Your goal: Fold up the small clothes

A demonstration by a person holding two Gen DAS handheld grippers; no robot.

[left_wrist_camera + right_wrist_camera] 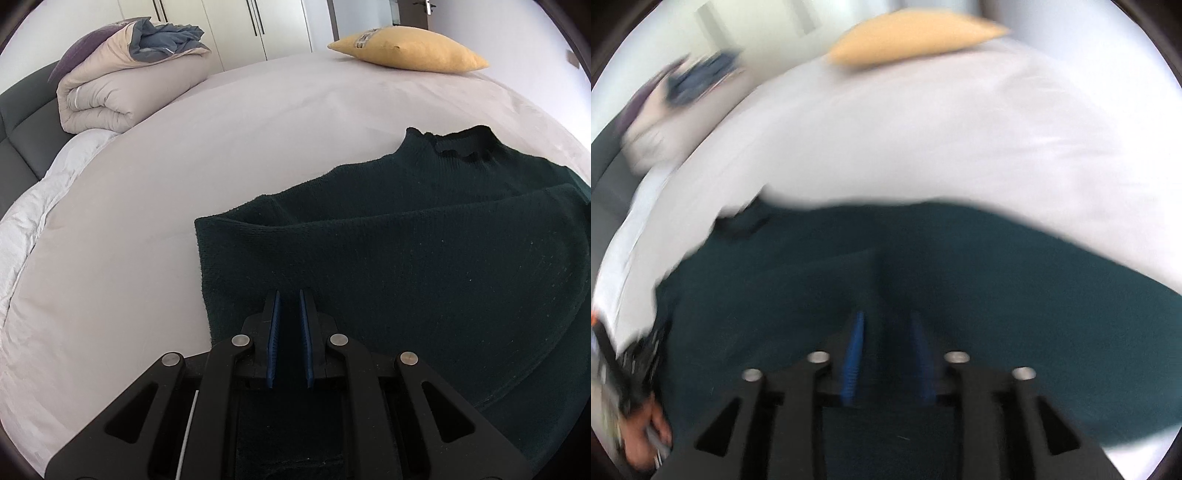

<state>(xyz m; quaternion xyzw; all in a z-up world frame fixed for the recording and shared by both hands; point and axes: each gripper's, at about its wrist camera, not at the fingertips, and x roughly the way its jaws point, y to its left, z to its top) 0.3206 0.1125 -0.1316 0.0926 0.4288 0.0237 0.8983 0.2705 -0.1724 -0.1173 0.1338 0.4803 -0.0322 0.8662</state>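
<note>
A dark green knitted sweater (pixel 406 240) lies on the bed, its collar (pixel 458 142) at the far end and one side folded over the body. My left gripper (pixel 290 295) is above the sweater's near left edge, its blue pads (pixel 275 332) a small gap apart with dark cloth between them. In the blurred right wrist view, the sweater (pixel 960 266) fills the lower half. My right gripper (pixel 886 317) is over it, its blue pads (pixel 855 354) apart with cloth between them.
The pale bed sheet (pixel 221 147) stretches around the sweater. A rolled beige duvet (pixel 122 81) lies at the far left and a yellow pillow (pixel 406 50) at the far right. A dark headboard (pixel 22 125) is at left. A hand (pixel 646 435) shows at lower left.
</note>
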